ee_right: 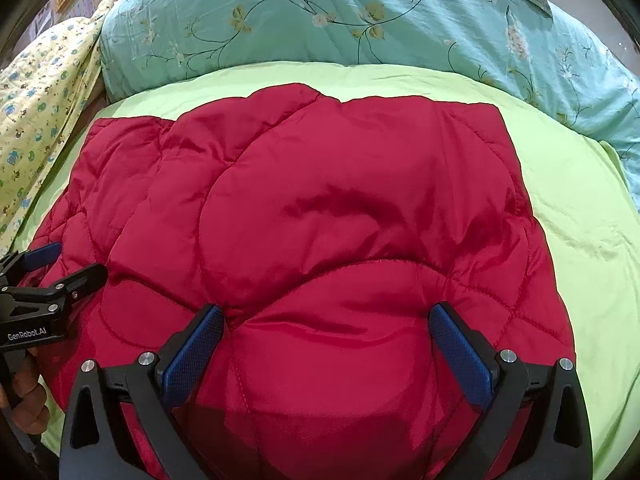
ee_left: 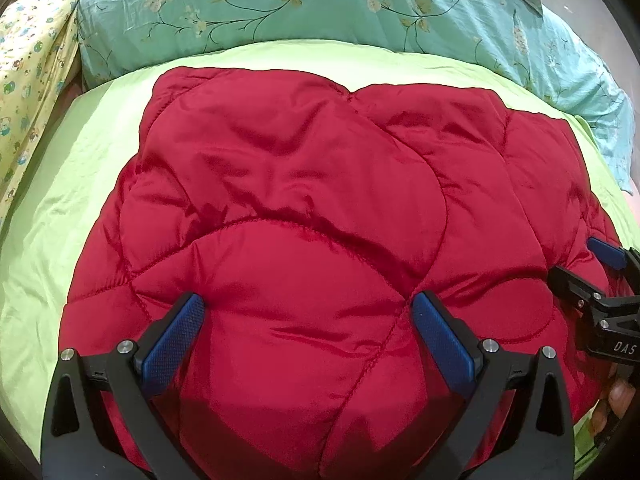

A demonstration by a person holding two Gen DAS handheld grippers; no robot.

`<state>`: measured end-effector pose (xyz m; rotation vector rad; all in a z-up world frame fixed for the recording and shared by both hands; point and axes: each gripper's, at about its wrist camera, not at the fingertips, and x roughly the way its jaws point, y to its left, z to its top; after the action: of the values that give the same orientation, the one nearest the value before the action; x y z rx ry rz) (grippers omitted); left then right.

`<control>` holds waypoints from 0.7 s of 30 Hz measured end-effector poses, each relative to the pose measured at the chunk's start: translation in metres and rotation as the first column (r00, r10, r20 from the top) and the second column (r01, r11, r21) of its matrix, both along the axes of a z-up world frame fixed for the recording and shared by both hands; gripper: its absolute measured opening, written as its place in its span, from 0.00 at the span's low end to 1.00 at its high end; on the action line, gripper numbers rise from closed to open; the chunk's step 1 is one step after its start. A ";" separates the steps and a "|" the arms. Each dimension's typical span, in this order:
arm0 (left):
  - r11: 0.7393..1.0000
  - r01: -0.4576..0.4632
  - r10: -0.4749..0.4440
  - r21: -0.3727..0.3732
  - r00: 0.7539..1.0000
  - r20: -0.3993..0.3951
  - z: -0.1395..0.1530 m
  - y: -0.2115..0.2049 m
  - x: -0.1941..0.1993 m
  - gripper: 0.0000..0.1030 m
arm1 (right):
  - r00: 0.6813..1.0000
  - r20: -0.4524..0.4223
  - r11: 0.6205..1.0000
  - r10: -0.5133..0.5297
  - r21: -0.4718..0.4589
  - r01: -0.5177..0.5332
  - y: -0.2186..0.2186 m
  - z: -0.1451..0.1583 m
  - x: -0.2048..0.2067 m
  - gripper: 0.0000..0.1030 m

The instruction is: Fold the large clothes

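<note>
- Jacket (ee_left: 304,208), red, quilted, glossy: curved stitch lines, puffy panels, soft creases; lies flat at centre of the lime-green sheet (ee_left: 60,208), folded into a broad block, far edge at 12 o'clock fairly straight.
- Left gripper (ee_left: 308,320): jaws wide apart, blue pads (ee_left: 176,344) pressing down on the near padding, nothing clamped.
- Right gripper (ee_right: 326,326): jaws likewise spread, pads on fabric at 6 o'clock.
- Teal floral pillow (ee_left: 320,4) at 12 o'clock; yellow printed cloth (ee_left: 28,64) at 10 o'clock.
</note>
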<state>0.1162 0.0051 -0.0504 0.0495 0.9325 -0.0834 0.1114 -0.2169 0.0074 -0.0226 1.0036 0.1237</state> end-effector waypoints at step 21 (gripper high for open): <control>0.998 -0.039 0.041 -0.042 0.998 0.037 0.031 0.030 -0.025 1.00 | 0.999 0.033 0.999 -0.032 -0.002 0.032 -0.016 0.004 -0.008 1.00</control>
<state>0.0913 0.0347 -0.0196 -0.0058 0.8929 -0.0644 0.1030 -0.2331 0.0111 -0.0103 0.9706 0.0923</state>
